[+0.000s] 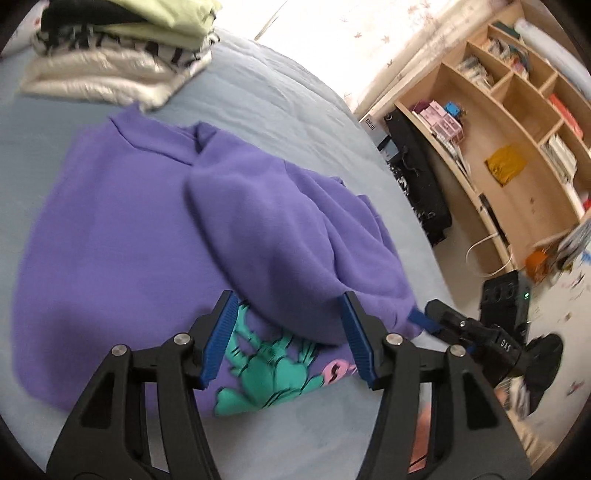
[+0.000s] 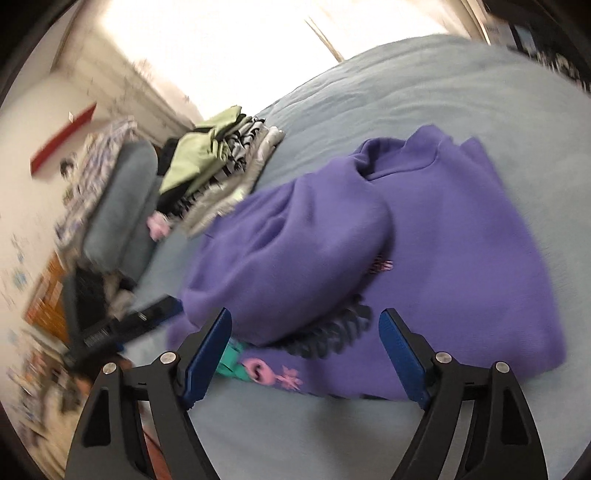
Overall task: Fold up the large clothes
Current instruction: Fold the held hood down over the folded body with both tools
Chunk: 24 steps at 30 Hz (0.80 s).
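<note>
Your purple sweatshirt (image 1: 122, 229) lies spread on the bed (image 1: 280, 103), its printed front up, with one sleeve folded across the body so its cuff end sits near the bed's near edge. Your left gripper (image 1: 288, 339) hovers just over that cuff end and the teal print, blue pads spread wide and holding nothing. Your right gripper (image 2: 304, 360) is also spread open and empty, poised above the sweatshirt's hem by the pink print; in the left wrist view it (image 1: 476, 336) sits just beside the cuff at the bed's edge, though whether its tip touches the cloth is unclear. A stack of folded clothes (image 1: 118, 55) rests toward the bed's far corner, well apart from the sweatshirt. Beyond the bed stands a wooden shelf unit (image 1: 517, 122) beneath a bright curtained window (image 1: 332, 33). Both grippers point forward and downward over the near edge.
</note>
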### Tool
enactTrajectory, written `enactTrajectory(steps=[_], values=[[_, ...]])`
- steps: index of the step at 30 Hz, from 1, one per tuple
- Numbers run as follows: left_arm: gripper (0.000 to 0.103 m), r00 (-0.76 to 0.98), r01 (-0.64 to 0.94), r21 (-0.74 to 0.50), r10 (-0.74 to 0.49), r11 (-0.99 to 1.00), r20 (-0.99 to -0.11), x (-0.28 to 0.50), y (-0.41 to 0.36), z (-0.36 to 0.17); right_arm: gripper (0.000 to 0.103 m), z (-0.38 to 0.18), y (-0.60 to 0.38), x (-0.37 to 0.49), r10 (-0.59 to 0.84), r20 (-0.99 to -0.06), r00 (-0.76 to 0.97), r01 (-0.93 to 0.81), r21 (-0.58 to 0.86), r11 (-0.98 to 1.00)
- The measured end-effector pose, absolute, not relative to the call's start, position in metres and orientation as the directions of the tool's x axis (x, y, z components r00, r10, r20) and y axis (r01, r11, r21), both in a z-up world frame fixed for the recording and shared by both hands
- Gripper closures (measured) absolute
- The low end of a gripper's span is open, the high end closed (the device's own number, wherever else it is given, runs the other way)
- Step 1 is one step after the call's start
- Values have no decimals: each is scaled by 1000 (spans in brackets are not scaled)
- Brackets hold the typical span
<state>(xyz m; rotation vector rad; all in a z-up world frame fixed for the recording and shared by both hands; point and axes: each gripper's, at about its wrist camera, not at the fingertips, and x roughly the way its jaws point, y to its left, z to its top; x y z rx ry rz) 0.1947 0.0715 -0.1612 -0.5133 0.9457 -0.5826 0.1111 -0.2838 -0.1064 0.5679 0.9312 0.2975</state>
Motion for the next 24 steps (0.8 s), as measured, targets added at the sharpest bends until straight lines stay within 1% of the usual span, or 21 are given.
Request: enactTrajectory(steps=[5, 6, 7, 8, 9, 11, 12, 13, 14, 16, 17, 18, 19, 22, 23, 24], values=[[49, 437, 204, -662, -672, 721, -598, 212, 53, -180, 20, -124, -272, 135, 520, -650, 554, 28, 639, 769], [55, 437, 196, -666, -672, 719, -597, 215, 51, -183, 25, -128, -269, 141, 520, -652, 552, 30, 639, 769], [72, 442, 190, -668, -671, 719, -596, 219, 48, -184, 31, -132, -265, 145, 530, -647, 547, 17, 642, 766], [81, 452, 196, -654, -659, 731, -601, 219, 43, -180, 46, -133, -260, 149, 536, -646, 543, 2, 639, 769], [90, 457, 202, -643, -652, 739, -605, 221, 40, -178, 64, -133, -257, 152, 528, -652, 543, -7, 626, 780], [94, 499, 195, -562, -574, 804, -649, 217, 32, -164, 78, -126, -250, 154, 507, -656, 560, -33, 593, 804], [95, 508, 187, -530, -543, 827, -668, 215, 30, -159, 82, -122, -248, 153, 503, -647, 573, -39, 592, 805], [95, 510, 173, -500, -511, 849, -692, 212, 28, -155, 83, -118, -248, 151, 497, -643, 582, -38, 589, 807], [95, 501, 144, -438, -447, 887, -741, 209, 24, -155, 84, -117, -248, 150, 486, -650, 585, -30, 581, 813], [95, 455, 109, -352, -361, 930, -814, 206, 18, -165, 84, -126, -246, 149, 395, -724, 565, 25, 494, 869], [95, 427, 99, -329, -339, 939, -839, 205, 15, -175, 84, -137, -244, 150, 354, -762, 542, 49, 449, 892], [94, 410, 90, -322, -330, 942, -850, 204, 15, -182, 84, -147, -245, 150, 340, -784, 520, 65, 433, 899], [92, 397, 72, -325, -326, 943, -858, 203, 15, -192, 84, -159, -245, 148, 341, -789, 511, 78, 437, 896], [91, 436, 55, -366, -352, 929, -828, 197, 20, -196, 83, -164, -242, 142, 328, -777, 537, 80, 434, 897], [90, 445, 57, -388, -372, 920, -815, 194, 22, -194, 82, -163, -240, 141, 324, -778, 539, 79, 429, 900], [86, 451, 57, -400, -381, 915, -807, 192, 24, -193, 77, -160, -239, 140, 319, -778, 541, 73, 422, 904]])
